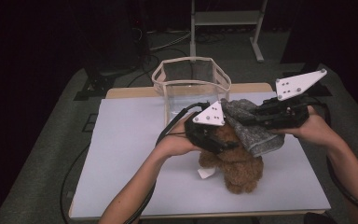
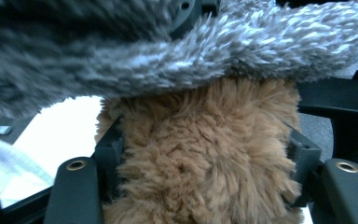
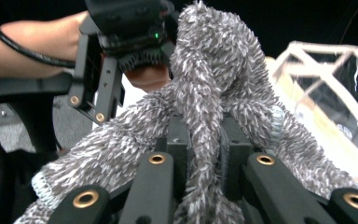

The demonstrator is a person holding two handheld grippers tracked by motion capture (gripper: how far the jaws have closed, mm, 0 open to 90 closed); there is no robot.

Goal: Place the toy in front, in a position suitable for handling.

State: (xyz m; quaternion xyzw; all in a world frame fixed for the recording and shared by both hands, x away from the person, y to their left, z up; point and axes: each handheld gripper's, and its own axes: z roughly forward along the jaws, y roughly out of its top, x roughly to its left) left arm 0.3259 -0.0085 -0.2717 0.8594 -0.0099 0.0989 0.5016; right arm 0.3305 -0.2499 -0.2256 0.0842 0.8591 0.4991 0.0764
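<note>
left tongs (image 1: 221,140): jaws part open on either side of the bear's (image 1: 235,165) fur | bear: sits on desk (image 1: 121,154), near front edge | cloth (image 1: 254,128): grey, fuzzy, draped over bear's top | right tongs (image 1: 247,119): clamped tight on cloth

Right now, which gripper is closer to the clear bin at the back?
Left. The left gripper, around the brown teddy bear, sits just in front of the clear bin; the right gripper, clamping the grey fuzzy cloth, is off to its side.
</note>
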